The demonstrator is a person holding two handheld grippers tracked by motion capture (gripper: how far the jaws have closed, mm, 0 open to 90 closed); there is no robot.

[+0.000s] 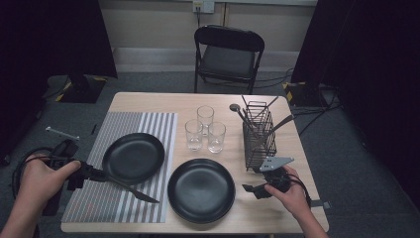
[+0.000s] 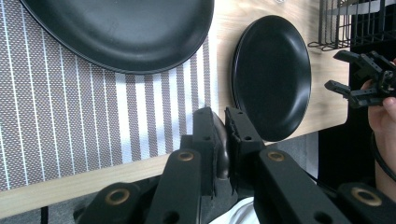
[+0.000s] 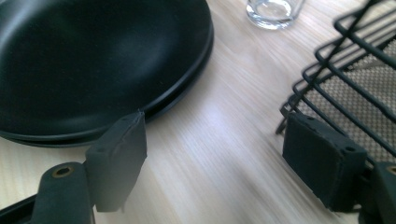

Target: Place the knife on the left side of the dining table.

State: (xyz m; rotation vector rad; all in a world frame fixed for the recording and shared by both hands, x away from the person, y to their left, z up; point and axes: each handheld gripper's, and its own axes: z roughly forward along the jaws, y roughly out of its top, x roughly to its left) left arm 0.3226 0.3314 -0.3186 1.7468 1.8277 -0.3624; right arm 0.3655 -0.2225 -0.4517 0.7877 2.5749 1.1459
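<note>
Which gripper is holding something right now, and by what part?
The left gripper holds a black knife by its handle end, blade pointing out over the striped placemat. The right gripper holds nothing; its jaws stand open.

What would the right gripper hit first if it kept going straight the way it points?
Probably the near black plate: the right gripper, open and empty, points left toward its rim across bare table. Its height above the table is unclear.

in my left gripper view the black knife's handle (image 2: 223,154) hides between the jaws; its blade is cut off.
</note>
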